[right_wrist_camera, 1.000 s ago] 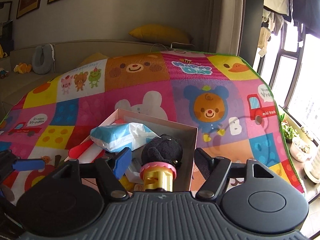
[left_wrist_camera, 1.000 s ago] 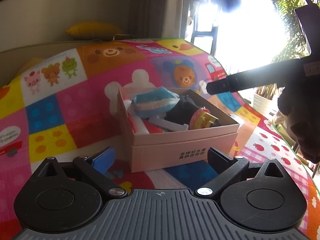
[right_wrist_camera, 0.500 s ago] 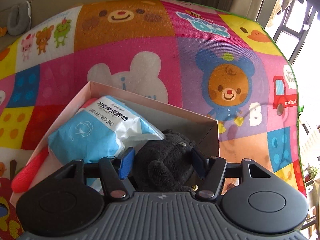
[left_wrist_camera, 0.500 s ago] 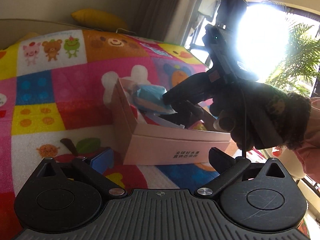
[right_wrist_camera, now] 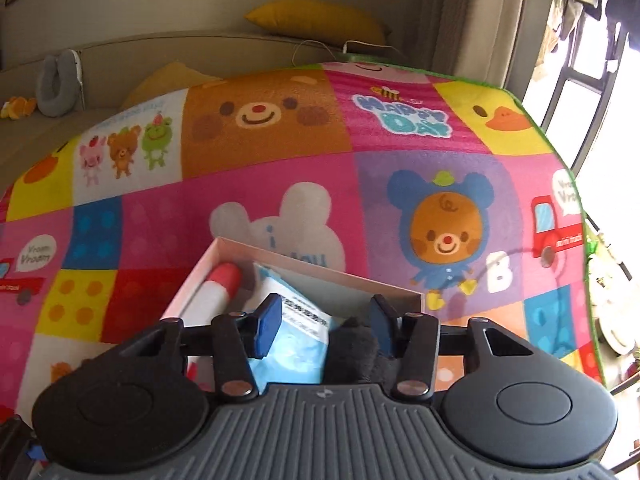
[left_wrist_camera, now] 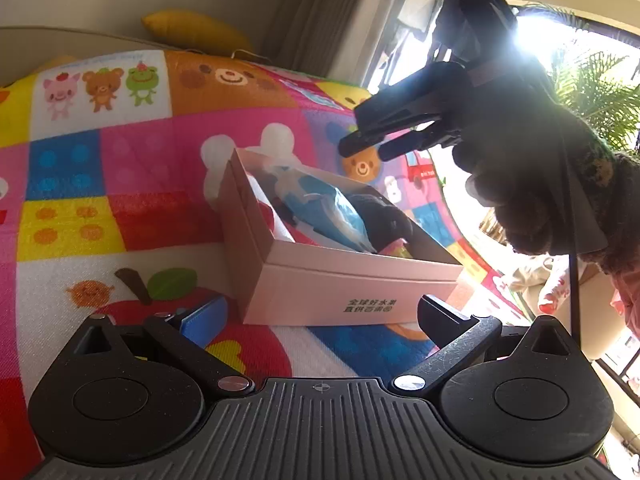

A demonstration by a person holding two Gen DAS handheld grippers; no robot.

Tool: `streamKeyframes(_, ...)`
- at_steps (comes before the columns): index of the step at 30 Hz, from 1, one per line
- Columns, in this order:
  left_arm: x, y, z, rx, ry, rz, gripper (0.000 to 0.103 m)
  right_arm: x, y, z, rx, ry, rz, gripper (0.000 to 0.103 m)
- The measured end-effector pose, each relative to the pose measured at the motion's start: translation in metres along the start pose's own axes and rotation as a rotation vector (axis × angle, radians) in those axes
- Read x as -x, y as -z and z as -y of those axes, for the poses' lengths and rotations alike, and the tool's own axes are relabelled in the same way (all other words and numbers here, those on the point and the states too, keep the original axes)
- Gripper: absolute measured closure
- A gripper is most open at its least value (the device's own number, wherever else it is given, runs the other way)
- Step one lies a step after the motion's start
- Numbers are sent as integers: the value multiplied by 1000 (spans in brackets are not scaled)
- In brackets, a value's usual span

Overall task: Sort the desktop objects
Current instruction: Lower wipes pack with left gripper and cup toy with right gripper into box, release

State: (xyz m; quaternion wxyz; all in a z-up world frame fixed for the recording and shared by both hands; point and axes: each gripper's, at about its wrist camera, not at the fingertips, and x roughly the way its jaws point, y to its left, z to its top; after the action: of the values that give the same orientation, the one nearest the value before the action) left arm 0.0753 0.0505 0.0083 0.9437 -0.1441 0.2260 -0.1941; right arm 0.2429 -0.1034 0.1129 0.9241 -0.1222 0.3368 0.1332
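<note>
A pink cardboard box (left_wrist_camera: 320, 280) stands on the colourful play mat (left_wrist_camera: 120, 168). It holds a blue tissue pack (left_wrist_camera: 320, 208), a black plush toy (left_wrist_camera: 384, 216), a red and white item (right_wrist_camera: 216, 292) and a pink and yellow toy (left_wrist_camera: 396, 248). My left gripper (left_wrist_camera: 324, 316) is open and empty, low in front of the box's near wall. My right gripper (right_wrist_camera: 324, 324) is open and empty, raised above the box over the tissue pack (right_wrist_camera: 296, 344) and plush (right_wrist_camera: 356, 356). It also shows in the left wrist view (left_wrist_camera: 368, 146), above the box's far side.
The mat (right_wrist_camera: 280, 160) covers the surface, its green edge (right_wrist_camera: 560, 160) curving at the right. A beige sofa with a yellow cushion (right_wrist_camera: 316, 20) and a grey neck pillow (right_wrist_camera: 56, 84) lies behind. Bright windows and plants (left_wrist_camera: 592, 96) are at the right.
My right gripper has lifted up out of the box and its jaws have narrowed a little. The left gripper has shifted, so the box now looks turned and further off.
</note>
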Motion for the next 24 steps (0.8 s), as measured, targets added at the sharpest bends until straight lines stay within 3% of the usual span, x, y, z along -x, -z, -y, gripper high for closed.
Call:
streamKeyframes(4, 0, 0, -1, 10, -3, -4, 0, -33, 7, -14, -43, -83, -88, 72)
streamKeyframes(7, -1, 0, -3, 19, -6, -8, 0, -44, 18, -11, -14, -15, -108, 71)
streamKeyframes(12, -3, 0, -3, 17, -5, -9, 0, -38, 30, 11, -118, -116, -142, 66)
streamKeyframes(17, -5, -1, -4, 19, -19, -13, 0, -31, 39, 1, -96, -133, -103, 62)
streamKeyframes(21, -7, -1, -1, 7, -51, -27, 0, -30, 44, 1, -53, -80, -86, 62)
streamKeyframes(24, -10, 0, 2, -9, -81, -39, 0, -1, 54, 10, -79, -111, -35, 62)
